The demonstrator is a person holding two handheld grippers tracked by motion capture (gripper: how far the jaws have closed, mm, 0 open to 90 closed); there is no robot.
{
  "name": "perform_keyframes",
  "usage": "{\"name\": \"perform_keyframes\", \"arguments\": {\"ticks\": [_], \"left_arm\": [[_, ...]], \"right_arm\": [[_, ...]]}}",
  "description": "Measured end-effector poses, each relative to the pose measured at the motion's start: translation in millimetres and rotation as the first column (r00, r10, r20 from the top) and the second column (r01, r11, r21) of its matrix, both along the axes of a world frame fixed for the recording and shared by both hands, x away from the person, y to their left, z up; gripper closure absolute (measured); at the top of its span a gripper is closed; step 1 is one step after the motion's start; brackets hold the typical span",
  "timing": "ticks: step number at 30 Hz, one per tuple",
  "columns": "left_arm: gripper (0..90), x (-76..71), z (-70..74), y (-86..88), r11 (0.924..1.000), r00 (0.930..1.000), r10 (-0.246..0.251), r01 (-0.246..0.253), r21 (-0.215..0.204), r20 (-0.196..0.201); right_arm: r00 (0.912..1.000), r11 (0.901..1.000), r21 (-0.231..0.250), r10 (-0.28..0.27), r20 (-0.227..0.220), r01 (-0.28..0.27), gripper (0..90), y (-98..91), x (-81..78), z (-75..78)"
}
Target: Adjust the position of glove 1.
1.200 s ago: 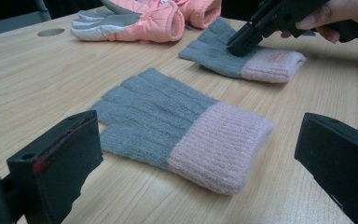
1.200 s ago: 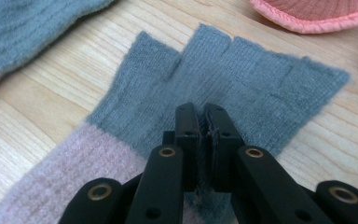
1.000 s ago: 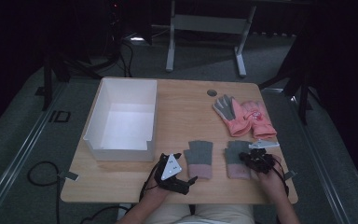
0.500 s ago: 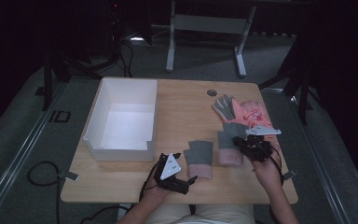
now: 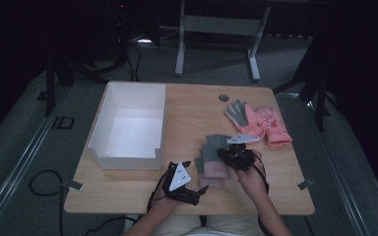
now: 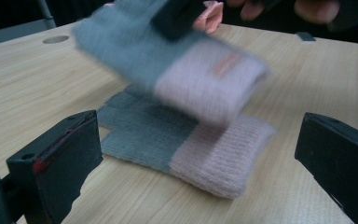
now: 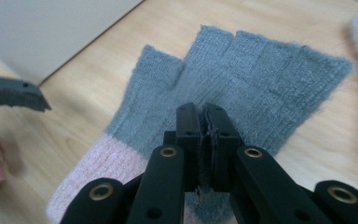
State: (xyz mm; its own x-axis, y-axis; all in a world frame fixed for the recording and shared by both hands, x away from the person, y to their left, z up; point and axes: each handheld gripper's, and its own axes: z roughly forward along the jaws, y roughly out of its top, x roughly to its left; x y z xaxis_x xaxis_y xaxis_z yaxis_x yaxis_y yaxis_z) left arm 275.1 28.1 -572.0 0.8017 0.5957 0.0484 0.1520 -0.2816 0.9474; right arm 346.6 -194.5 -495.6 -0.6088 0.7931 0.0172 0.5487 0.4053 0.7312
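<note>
Right hand-held gripper point(image 7: 208, 122) clamps the grey-pink glove point(image 7: 242, 70) by a thin pinch above its mate point(image 6: 186, 144) on the counter point(image 5: 197, 105), left hand-held gripper point(image 6: 205, 154) gapes idle; knit may slip out and land crooked.

no readable text, labels or numbers anywhere.

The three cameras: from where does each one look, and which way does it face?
High view: above the person's side, facing forward and down on the wooden table; both forearms enter from below.
Left gripper view: rides the left claw, jaws wide apart, facing the flat grey-and-pink knitted glove.
Right gripper view: rides the right claw, clamped on the lifted grey-and-pink knitted glove.
Shared: that lifted glove appears in both gripper views.
</note>
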Motion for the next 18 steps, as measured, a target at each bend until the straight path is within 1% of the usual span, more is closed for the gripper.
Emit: {"name": "perform_keyframes", "arguments": {"ticks": [1, 2, 3, 6, 7, 9, 10, 12, 14, 18], "left_arm": [[0.0, 0.0, 0.0, 0.0, 1.0, 1.0, 0.0, 0.0, 0.0, 0.0], [0.0, 1.0, -0.1, 0.2, 1.0, 1.0, -0.004, 0.004, 0.0, -0.005], [0.0, 1.4, 0.0, 0.6, 1.0, 0.9999, -0.004, 0.004, 0.0, -0.01], [0.0, 2.1, -0.4, 0.4, 1.0, 0.9998, -0.009, 0.009, 0.001, -0.018], [0.0, 2.1, -0.4, 0.4, 1.0, 0.9998, -0.009, 0.009, 0.001, -0.018], [0.0, 1.8, -0.4, -0.2, 0.9999, 0.9999, -0.009, 0.009, 0.007, -0.012], [0.0, 1.9, -0.4, -0.4, 0.9999, 0.9999, -0.009, 0.009, 0.008, -0.014], [0.0, 2.6, -0.3, -0.9, 0.9999, 0.9997, -0.008, 0.008, 0.014, -0.021], [0.0, 3.6, -0.2, -0.8, 0.9998, 0.9994, -0.015, 0.016, 0.012, -0.032], [0.0, 4.2, -0.1, -0.7, 0.9998, 0.9991, -0.017, 0.018, 0.014, -0.039]], "right_arm": [[1.0, 1.0, 0.0, 0.0, 0.0, 0.0, 85.4, 0.0, 0.0, 0.0], [1.0, 1.0, 0.003, 0.003, -0.009, -0.003, 85.4, 2.3, 0.3, -3.2], [0.9996, 1.0, 0.001, 0.009, -0.029, -0.009, 85.4, 6.5, 0.4, -8.1], [0.9989, 0.9999, -0.005, 0.013, -0.046, -0.013, 85.4, 10.7, -1.7, -14.9], [0.9989, 0.9999, -0.005, 0.013, -0.046, -0.013, 85.4, 10.7, -1.7, -14.9], [0.9972, 0.9997, -0.006, 0.024, -0.07, -0.025, 85.2, 12.0, -3.6, -24.7], [0.9962, 0.9996, 0.003, 0.029, -0.082, -0.028, 85.2, 11.6, -3.4, -27.3], [0.996, 0.9995, -0.005, 0.03, -0.084, -0.031, 85.2, 11.6, -3.4, -30.1], [0.995, 0.9994, -0.007, 0.033, -0.094, -0.033, 85.1, 12.2, -3.3, -33.1], [0.9935, 0.9993, -0.015, 0.033, -0.109, -0.035, 84.7, 12.6, -2.0, -37.8]]}}
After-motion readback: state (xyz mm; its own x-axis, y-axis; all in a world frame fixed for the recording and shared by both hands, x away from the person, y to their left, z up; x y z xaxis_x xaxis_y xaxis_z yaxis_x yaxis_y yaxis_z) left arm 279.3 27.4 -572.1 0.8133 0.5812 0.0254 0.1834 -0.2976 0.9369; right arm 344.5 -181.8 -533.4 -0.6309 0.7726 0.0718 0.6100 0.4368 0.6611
